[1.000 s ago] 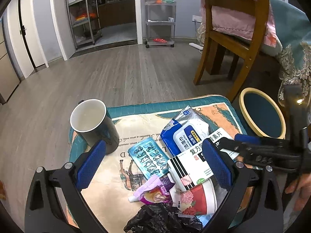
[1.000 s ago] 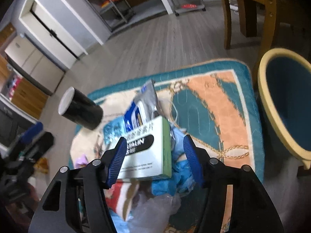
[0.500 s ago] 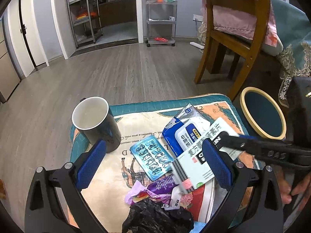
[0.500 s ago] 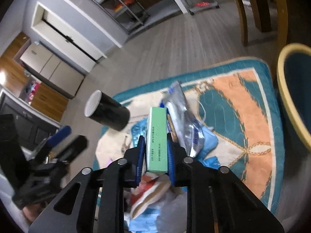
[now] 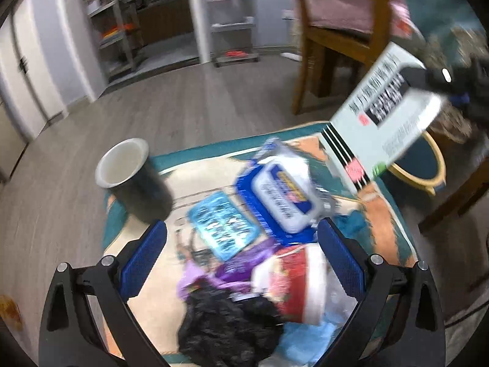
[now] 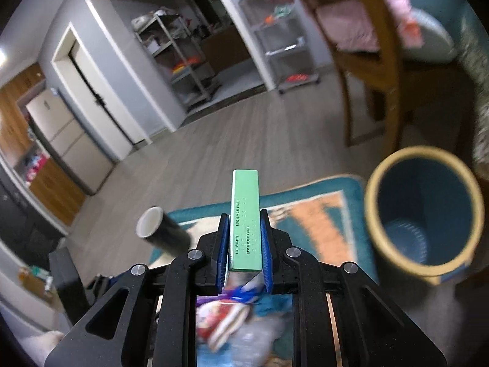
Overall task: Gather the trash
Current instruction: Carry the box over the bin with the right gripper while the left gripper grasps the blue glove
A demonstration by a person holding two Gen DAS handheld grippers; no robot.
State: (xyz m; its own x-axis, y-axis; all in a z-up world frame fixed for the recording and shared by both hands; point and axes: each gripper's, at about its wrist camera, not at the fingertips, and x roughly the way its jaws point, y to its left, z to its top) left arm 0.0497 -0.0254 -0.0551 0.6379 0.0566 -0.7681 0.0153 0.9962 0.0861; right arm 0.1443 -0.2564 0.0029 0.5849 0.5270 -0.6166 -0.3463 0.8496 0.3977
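Even, soft indoor light fills both fisheye views, whose corners darken and whose straight lines bow, while motion blur smears nearly everything and a small bright glare marks the right wrist view's left edge.

So the desk (image 5: pixel 128 229) has this teal and orange patterned cover, and there's a dark mug (image 5: pixel 134 180), a blue wipes pack (image 5: pixel 284 195), a blister sheet (image 5: pixel 223 226), a red-and-white paper cup (image 5: pixel 293 287) and a black bag (image 5: pixel 226 327) on it, all crowded together except the mug off left
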